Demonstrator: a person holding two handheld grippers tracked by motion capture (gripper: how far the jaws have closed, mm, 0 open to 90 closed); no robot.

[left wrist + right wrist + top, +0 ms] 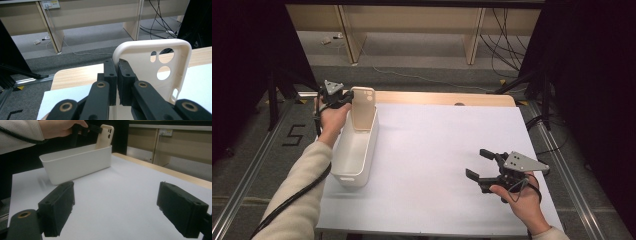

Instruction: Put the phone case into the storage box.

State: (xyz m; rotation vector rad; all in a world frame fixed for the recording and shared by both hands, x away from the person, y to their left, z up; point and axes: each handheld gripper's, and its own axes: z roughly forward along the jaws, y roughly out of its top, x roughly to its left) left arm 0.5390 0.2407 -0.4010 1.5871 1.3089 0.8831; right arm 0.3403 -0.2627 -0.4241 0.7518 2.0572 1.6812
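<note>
1. My left gripper [343, 98] has its fingers [110, 75] clenched on one rim of the cream phone case [363, 108], a thin pinch on the edge near a corner. The case stands upright, lower end inside the white bin [354, 150], camera cut-outs up.
2. The bin sits at the counter's [437, 150] left edge, its far end near the far-left corner. The case is at that far end, above the bin's wall.
3. My right gripper [484, 167] rests near the near-right corner, fingers [58, 207] released wide, nothing between them, well apart from the bin.
4. Risk: the pinch is off-centre on a flexible rim. The case could swing or peel out of the pads.
5. Risk: if I let go while it is upright, it may lean on the wall, or tip over the far end onto the counter.
6. Risk: pushing down against the wall could shove the light bin over the left edge.
</note>
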